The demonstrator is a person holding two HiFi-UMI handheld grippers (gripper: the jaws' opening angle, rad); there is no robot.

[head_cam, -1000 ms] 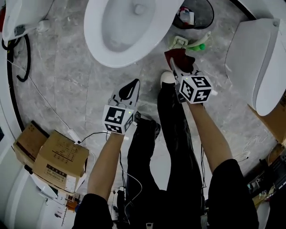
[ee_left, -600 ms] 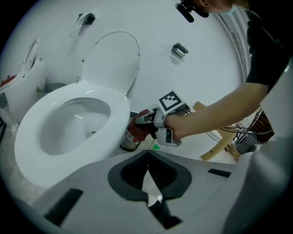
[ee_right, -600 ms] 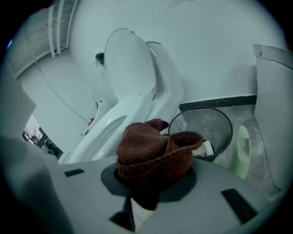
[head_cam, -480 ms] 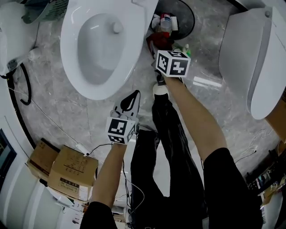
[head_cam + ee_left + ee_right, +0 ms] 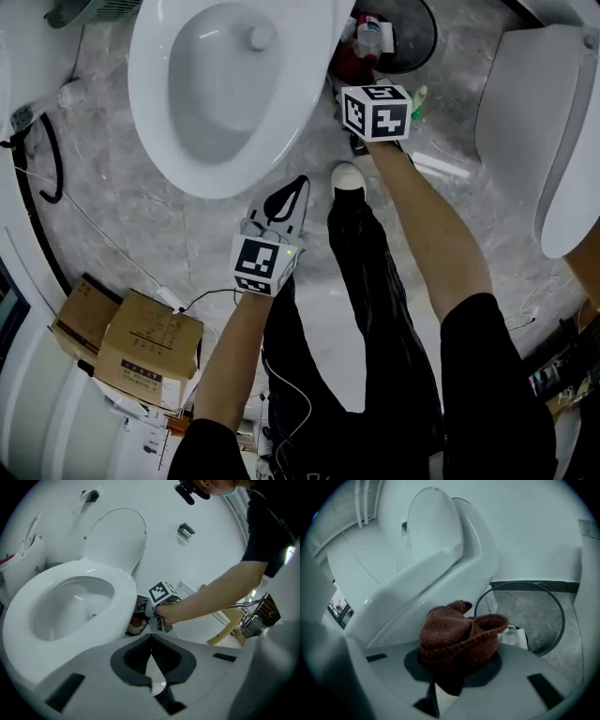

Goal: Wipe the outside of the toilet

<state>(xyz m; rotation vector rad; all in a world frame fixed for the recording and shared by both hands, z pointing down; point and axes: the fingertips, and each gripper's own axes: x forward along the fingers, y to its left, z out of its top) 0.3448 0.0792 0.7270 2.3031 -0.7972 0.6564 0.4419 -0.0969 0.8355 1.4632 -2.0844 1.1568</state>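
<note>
Cloth (image 5: 457, 641): brown, knitted, bunched into a soft wad. Your right gripper (image 5: 440, 691) has it pinched, jaws closed down on its lower folds. Expect it to be light and limp, with loose folds flopping above the jaws (the hold is on a bunch, not an edge, so it should stay put under a firm rub). It sits just beside the toilet (image 5: 440, 583), at the bowl's outer flank, with the wire bin (image 5: 553, 620) close behind. Contact with the porcelain: cannot tell. Porcelain is hard, glossy and curved, probably slick, so press the wad flat and follow the curve. Left gripper (image 5: 151, 641): jaws together, nothing between them, hanging near the bowl's front, apart from it.
</note>
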